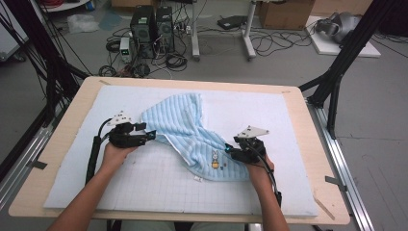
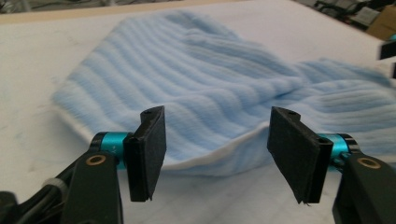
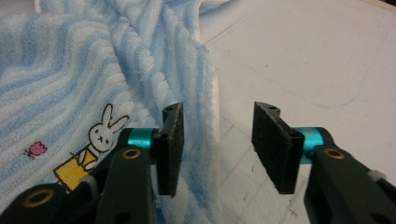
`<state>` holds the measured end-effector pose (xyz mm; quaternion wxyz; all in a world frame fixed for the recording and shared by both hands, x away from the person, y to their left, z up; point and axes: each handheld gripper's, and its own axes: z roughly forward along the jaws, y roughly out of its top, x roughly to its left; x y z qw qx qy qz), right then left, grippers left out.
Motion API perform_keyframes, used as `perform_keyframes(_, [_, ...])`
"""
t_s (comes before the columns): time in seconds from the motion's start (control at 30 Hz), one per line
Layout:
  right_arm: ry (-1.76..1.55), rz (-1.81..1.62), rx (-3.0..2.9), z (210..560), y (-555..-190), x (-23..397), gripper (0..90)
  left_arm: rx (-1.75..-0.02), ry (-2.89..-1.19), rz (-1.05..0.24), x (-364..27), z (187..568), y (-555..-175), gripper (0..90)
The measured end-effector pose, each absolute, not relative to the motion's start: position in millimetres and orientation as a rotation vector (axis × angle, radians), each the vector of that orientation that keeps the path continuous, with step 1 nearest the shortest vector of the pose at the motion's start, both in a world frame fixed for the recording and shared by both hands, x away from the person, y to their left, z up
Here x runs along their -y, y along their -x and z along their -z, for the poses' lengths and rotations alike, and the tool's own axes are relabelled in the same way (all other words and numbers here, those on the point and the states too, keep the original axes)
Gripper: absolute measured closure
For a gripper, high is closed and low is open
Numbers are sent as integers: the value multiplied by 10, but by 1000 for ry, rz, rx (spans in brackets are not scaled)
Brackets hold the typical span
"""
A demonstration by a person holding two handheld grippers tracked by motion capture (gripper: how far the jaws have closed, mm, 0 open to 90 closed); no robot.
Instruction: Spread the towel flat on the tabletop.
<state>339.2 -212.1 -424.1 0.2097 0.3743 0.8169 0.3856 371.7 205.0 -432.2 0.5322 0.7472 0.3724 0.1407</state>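
A light blue ribbed towel (image 1: 187, 127) lies crumpled across the white mat, with a small rabbit print (image 1: 215, 159) near its front right end. My left gripper (image 1: 150, 136) stands open at the towel's left edge; in the left gripper view the towel (image 2: 210, 88) and its white hem lie just beyond the open jaws, nothing between them (image 2: 217, 156). My right gripper (image 1: 228, 150) is open at the towel's right edge, beside the rabbit print (image 3: 88, 149). In the right gripper view (image 3: 217, 149) the towel's edge (image 3: 205, 93) runs between the jaws, close to the left one.
The white gridded mat (image 1: 298, 144) covers most of the wooden table (image 1: 72, 110). Bare mat lies in front of the towel and at the back right. Beyond the table, computer towers (image 1: 151, 24) and cables sit on the floor; black frame legs (image 1: 337, 72) flank the table.
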Motion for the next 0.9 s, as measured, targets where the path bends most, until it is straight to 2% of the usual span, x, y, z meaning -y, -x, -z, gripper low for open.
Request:
perform_keyframes(0.13, [-1042,-1066,-2276,4265,-3408,2107,469,-815,-1811,-253,-1806,4310,-3630,412])
perform_keyframes(0.43, [-1071,-1090,-2257,4265,-3413,2162,454,-704,-1942,-96,-1182,4449,-3527,411])
perform_keyframes(0.57, [-1070,-1088,-2263,4271,-3417,2159,452,-708,-2029,-156,-969,4502,-3523,409])
perform_keyframes(0.63, [-1062,-1087,-2269,4272,-3413,2145,453,-716,-2075,-233,-902,4493,-3518,496])
perform_keyframes(0.7, [-1060,-1086,-2274,4279,-3417,2137,452,-738,-2110,-286,-876,4477,-3539,774])
perform_keyframes(0.73, [-1061,-1085,-2279,4283,-3419,2134,452,-746,-2105,-294,-882,4477,-3556,840])
perform_keyframes(0.77, [-1061,-1082,-2282,4284,-3419,2132,452,-759,-2091,-289,-903,4476,-3576,887])
perform_keyframes(0.9, [-1071,-1093,-2279,4281,-3417,2137,452,-801,-2042,-292,-1010,4453,-3634,896])
